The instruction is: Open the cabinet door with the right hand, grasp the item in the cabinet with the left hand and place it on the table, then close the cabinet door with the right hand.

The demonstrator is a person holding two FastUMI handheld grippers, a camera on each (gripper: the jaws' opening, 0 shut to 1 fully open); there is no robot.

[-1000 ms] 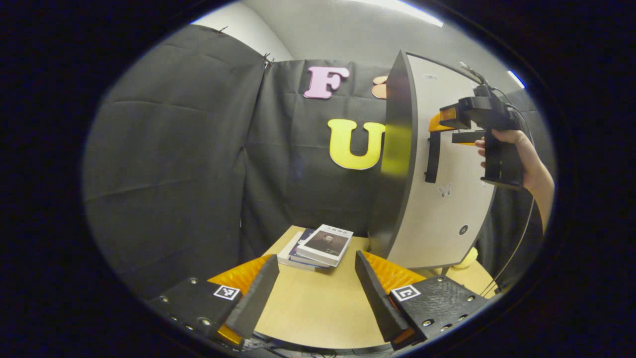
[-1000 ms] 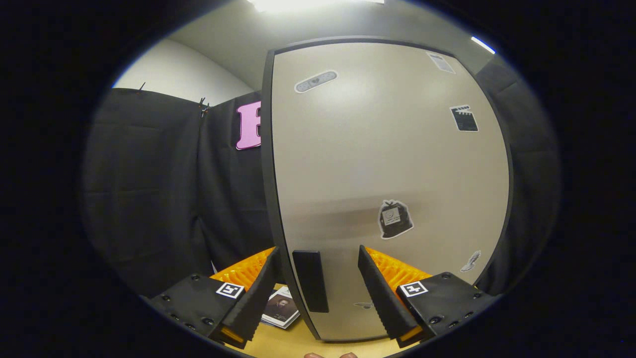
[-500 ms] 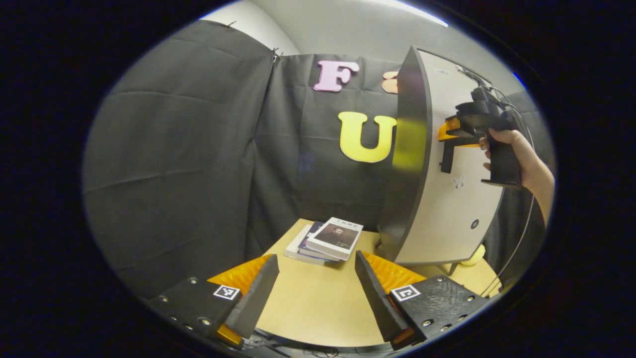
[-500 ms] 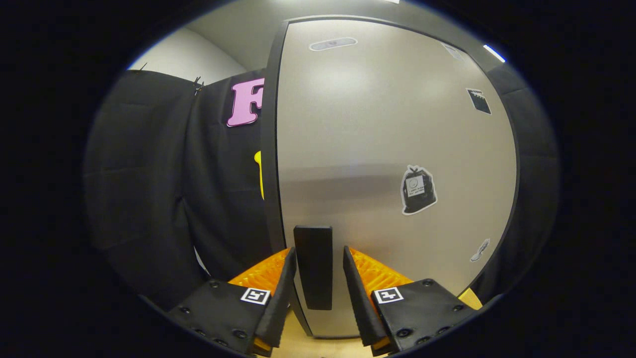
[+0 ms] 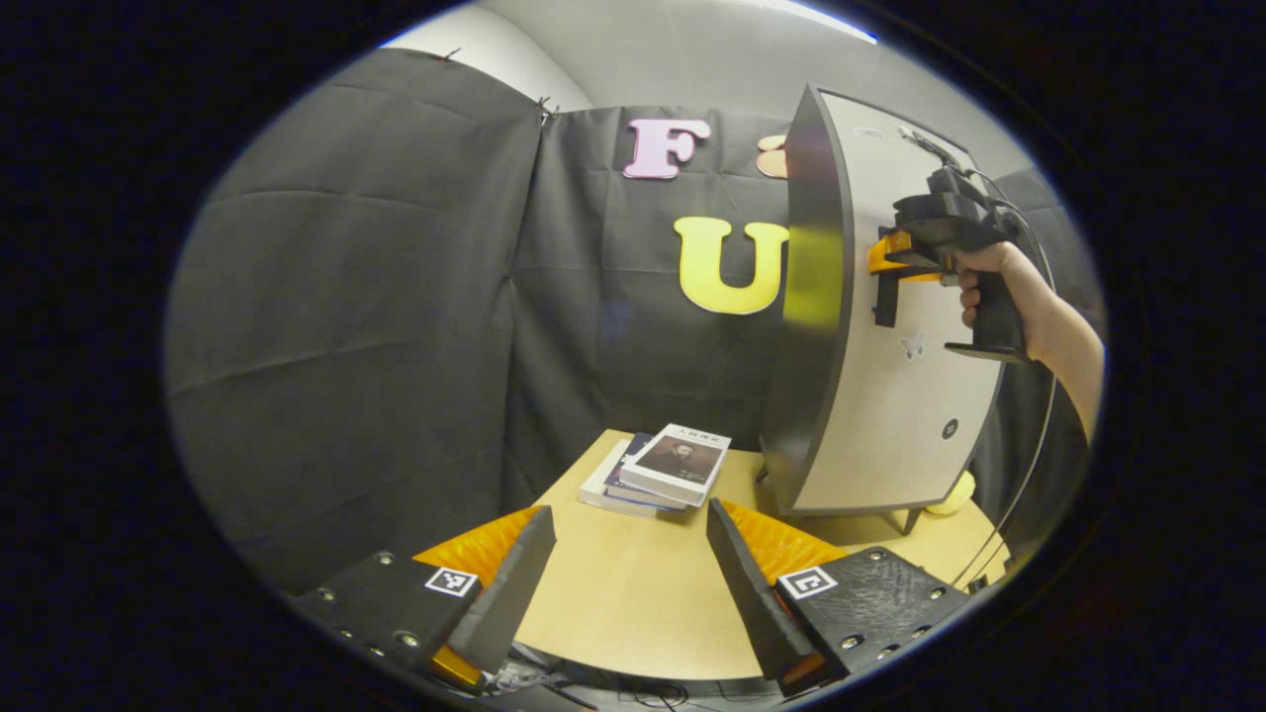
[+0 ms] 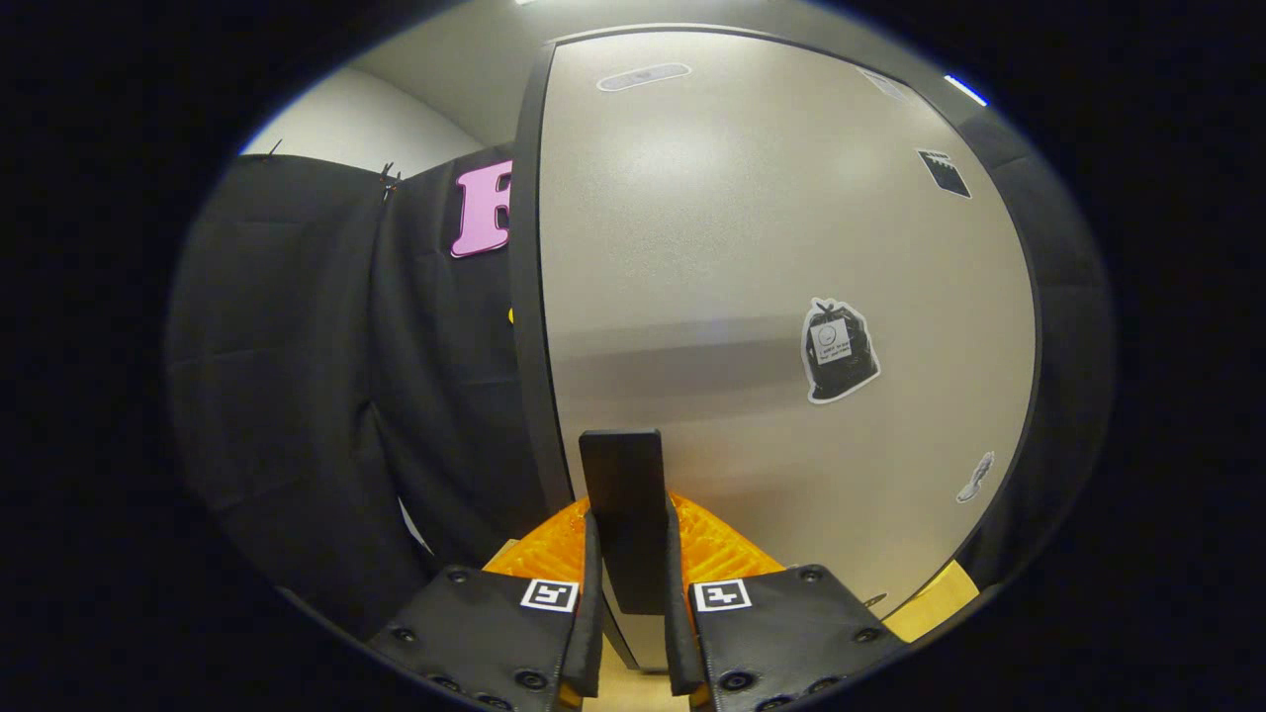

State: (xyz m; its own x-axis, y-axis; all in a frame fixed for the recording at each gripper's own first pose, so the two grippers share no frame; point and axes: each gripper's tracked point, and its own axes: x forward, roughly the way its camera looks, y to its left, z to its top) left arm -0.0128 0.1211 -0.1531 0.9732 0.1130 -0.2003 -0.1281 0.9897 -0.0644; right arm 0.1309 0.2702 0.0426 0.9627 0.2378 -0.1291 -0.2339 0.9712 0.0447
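A grey cabinet (image 5: pixel 870 396) with dark edges stands on the wooden table (image 5: pixel 633 603) at the right of the left gripper view. Its door (image 6: pixel 752 326) is flush with the cabinet front in the right gripper view, carrying a dark vertical handle (image 6: pixel 625 494). My right gripper (image 6: pixel 629 593) is shut on that handle, both fingers pressing its sides. From the left gripper view, the right gripper (image 5: pixel 895 259) is held by a hand (image 5: pixel 989 287) at the handle (image 5: pixel 885 297). My left gripper (image 5: pixel 628 564) hangs open over the table, nothing between its fingers. The cabinet's inside is hidden.
A small stack of books (image 5: pixel 661 470) lies on the table near the cabinet's left side. A yellow object (image 5: pixel 954 491) peeks out behind the cabinet's right foot. Black cloth walls close the back and left. A cable (image 5: pixel 1029 465) trails down from the right gripper.
The right gripper's fingers have closed from wide apart onto the door handle. The left gripper view has drifted slightly, with the cabinet a little farther off; the left gripper stays open.
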